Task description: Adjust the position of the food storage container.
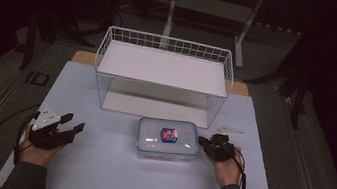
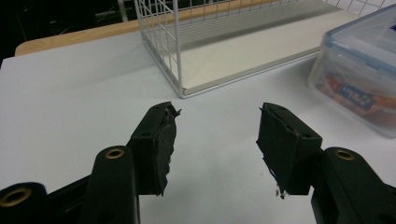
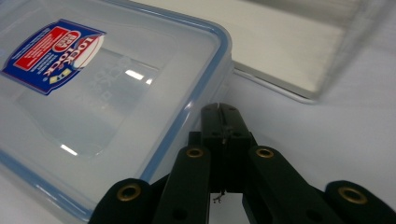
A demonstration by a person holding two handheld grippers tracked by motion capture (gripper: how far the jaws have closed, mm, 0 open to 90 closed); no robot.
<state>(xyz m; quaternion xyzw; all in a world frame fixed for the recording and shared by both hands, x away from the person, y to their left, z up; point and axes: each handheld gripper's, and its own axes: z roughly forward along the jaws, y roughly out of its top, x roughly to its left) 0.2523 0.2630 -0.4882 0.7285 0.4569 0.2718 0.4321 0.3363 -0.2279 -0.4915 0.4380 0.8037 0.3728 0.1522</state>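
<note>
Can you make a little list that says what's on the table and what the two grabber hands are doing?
table: white top
rack: white wire shelf, at the back
box: clear plastic box, blue-edged lid on, in front of the rack
sticker: red and blue label on the lid
left gripper: open, holding nothing
right gripper: shut, right beside the box

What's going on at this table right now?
A person sits at a white table holding a gripper in each hand. A clear plastic container with a blue-rimmed lid lies in front of a white wire shelf rack. The right gripper, fingers closed together on nothing, sits beside the container's right edge. The left gripper is open and apart from the container, off to its left. Nothing is being held.
</note>
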